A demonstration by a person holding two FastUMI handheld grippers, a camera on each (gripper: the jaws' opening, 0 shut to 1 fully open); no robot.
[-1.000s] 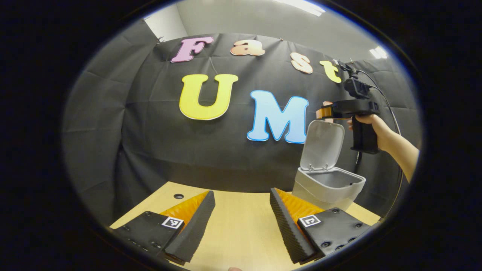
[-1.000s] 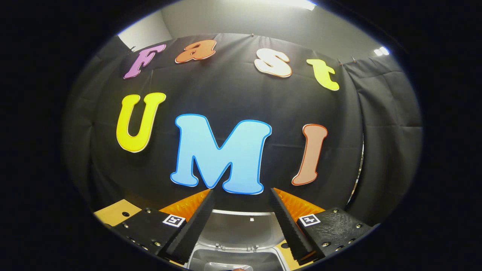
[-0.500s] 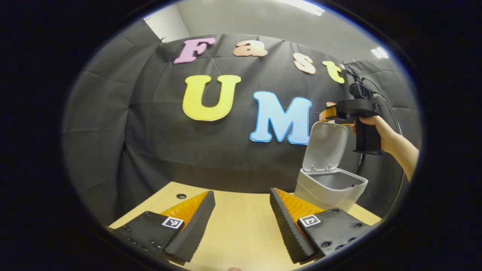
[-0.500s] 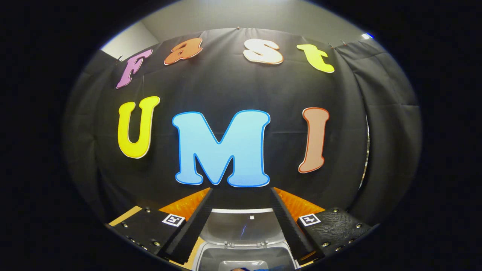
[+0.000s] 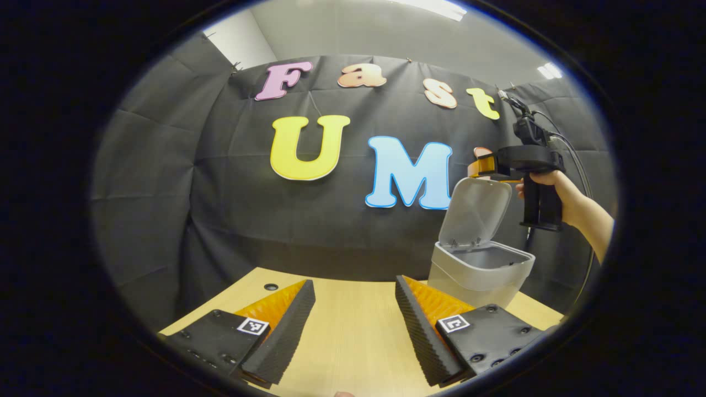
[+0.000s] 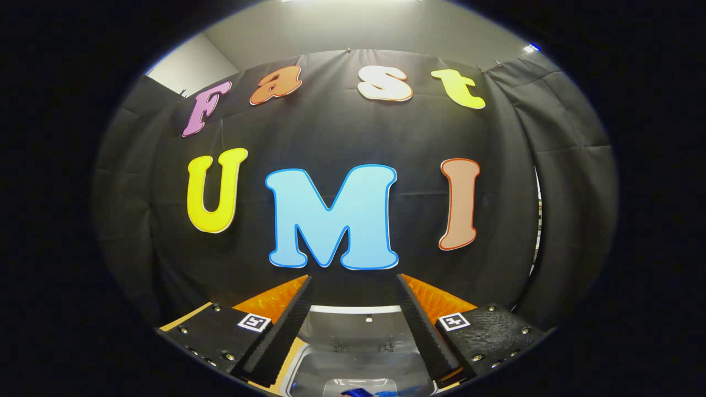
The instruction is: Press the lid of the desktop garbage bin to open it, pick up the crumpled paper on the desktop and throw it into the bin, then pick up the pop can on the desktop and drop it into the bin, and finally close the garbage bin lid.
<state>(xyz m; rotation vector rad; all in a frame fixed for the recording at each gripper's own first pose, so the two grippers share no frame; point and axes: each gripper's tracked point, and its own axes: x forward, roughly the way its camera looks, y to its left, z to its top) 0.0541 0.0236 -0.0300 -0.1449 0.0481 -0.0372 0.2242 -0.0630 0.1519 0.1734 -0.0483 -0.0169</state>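
One container stands on your desk: the garbage bin [image 5: 480, 273], pale grey, near the table's [image 5: 353, 336] far right corner against the black cloth wall [image 5: 231, 209]. Its lid [image 5: 477, 212] is raised, hinged at the back and leaning slightly past upright.

From the left gripper view the bin's interior reads as a plain grey cavity; the contents cannot be seen from that angle. From the right gripper view you look down into the bin [image 6: 358, 366], and a small blue object [image 6: 375, 393] lies at the bottom edge of the picture inside the opening. It may be the pop can, but too little of it shows to confirm. No crumpled paper can be made out inside.

Your left gripper [image 5: 356, 325] hangs over bare tabletop with its fingers spread wide and nothing between them; the bin sits beyond and to the right of its right finger, apart from it.

Your right gripper [image 6: 353, 325] is held above the open bin, fingers parted and empty, with the lid's [image 6: 353, 322] inner face between and beyond the tips. In the left gripper view the same right gripper [image 5: 480, 165] sits just above the lid's top edge, gripped by your hand [image 5: 551, 184].

Square black-and-white marker tags sit on each finger mount; no brand or legible writing appears on the bin.
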